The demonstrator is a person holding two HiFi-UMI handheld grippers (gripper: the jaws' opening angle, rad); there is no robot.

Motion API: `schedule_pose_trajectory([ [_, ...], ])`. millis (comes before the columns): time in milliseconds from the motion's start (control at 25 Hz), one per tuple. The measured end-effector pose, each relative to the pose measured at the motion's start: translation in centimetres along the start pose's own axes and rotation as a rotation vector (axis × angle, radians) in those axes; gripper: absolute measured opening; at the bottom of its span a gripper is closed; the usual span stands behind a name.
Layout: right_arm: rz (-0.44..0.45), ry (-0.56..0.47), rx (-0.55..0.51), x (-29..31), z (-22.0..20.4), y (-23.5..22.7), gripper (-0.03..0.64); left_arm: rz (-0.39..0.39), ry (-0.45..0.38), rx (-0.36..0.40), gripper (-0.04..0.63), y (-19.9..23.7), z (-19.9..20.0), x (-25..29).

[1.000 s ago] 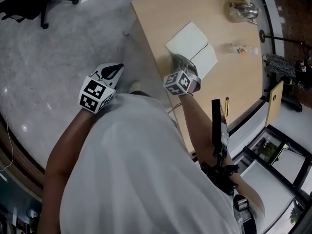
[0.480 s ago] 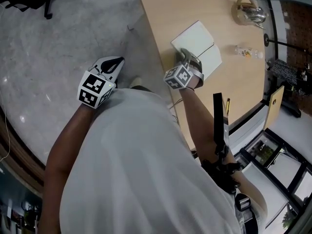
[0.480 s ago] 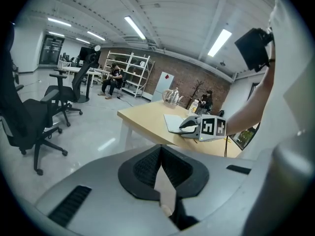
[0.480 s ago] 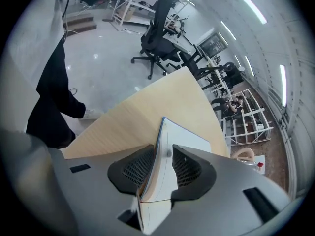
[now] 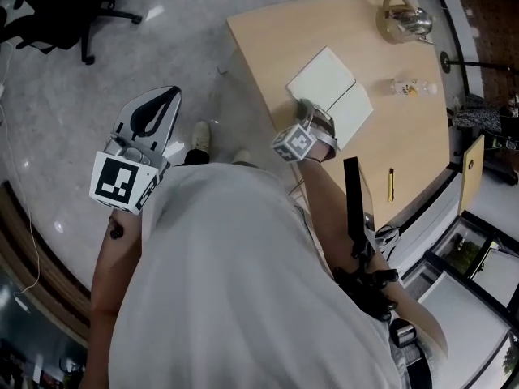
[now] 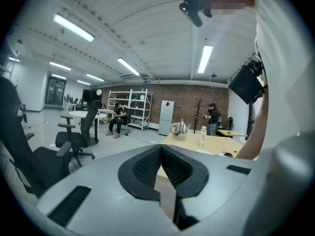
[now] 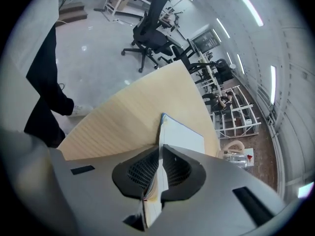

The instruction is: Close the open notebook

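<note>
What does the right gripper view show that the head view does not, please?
Only the right gripper view shows the right tool shut on a raised leaf of the notebook. Only the head view shows the left tool held over the floor, a yellow pencil and a small bottle. Both show the notebook, the table and the glass teapot.

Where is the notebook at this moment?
In the head view the notebook lies open on the wooden table, left of the small bottle; the right gripper is shut on its near edge.
</note>
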State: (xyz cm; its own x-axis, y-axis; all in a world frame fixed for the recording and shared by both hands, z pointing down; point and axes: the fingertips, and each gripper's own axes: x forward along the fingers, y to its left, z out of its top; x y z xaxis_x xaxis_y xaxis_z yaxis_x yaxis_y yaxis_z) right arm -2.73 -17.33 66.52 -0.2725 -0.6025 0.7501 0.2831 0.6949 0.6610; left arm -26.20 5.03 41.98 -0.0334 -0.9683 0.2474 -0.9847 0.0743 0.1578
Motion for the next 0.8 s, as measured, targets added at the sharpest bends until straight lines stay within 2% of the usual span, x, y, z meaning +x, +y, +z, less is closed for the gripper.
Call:
schedule_pose_trajectory([
  [80,-0.021,-0.028,0.067,-0.3,0.3,-0.7,0.034,0.031,0.004,0.036,0.008,1.2,0.3,0.3],
  [240,-0.056,-0.088,0.241,-1.6,0.5,-2.3,0.032,0.080,0.033,-0.019,0.008,1.5,-1.4,1.0],
  [440,-0.105,-0.141,0.437,-3.4,-0.3,-4.0,0.032,-0.013,0.063,0.089,0.008,-0.8,-1.3,3.2],
  [800,-0.154,-0.224,0.723,-6.5,-1.7,-4.8,0.028,-0.177,0.079,0.159,0.008,-3.6,-0.4,6.2],
])
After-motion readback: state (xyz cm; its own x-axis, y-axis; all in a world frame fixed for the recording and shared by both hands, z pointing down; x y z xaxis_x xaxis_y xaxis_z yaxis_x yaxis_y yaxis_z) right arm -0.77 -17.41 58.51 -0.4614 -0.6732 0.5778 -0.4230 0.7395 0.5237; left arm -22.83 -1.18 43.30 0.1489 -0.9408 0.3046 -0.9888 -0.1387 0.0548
